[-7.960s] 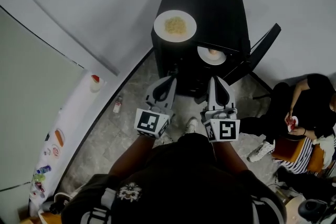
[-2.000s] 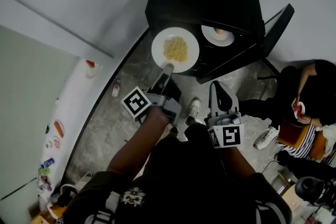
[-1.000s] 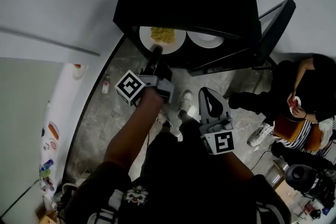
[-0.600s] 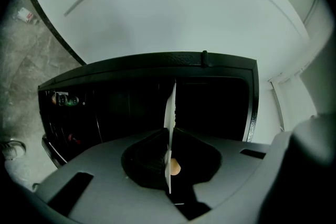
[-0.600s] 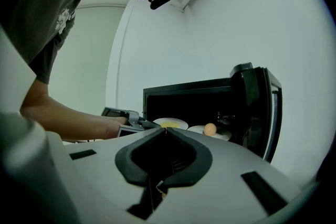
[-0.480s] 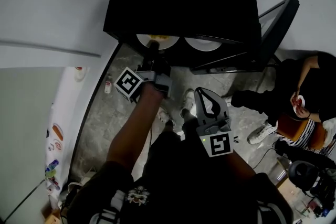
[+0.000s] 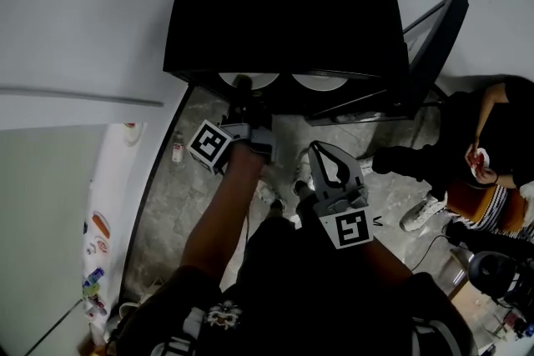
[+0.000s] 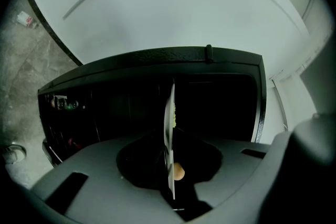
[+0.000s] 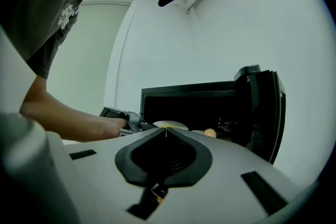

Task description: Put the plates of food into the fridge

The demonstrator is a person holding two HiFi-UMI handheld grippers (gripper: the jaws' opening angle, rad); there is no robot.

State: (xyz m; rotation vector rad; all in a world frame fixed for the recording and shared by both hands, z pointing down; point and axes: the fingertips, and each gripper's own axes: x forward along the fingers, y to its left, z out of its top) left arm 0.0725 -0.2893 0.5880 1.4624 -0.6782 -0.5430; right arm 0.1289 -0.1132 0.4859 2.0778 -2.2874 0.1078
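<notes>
My right gripper point(image 7: 325, 152) hangs back, closed on nothing. My left gripper point(image 7: 243, 92) pinches the plate of yellow food point(image 8: 169, 123) by its near rim, jaws just easing apart, at the fridge point(image 7: 284, 4) shelf's front left edge. Stiff, slick and breakable, I judge, so grip the rim only.
</notes>
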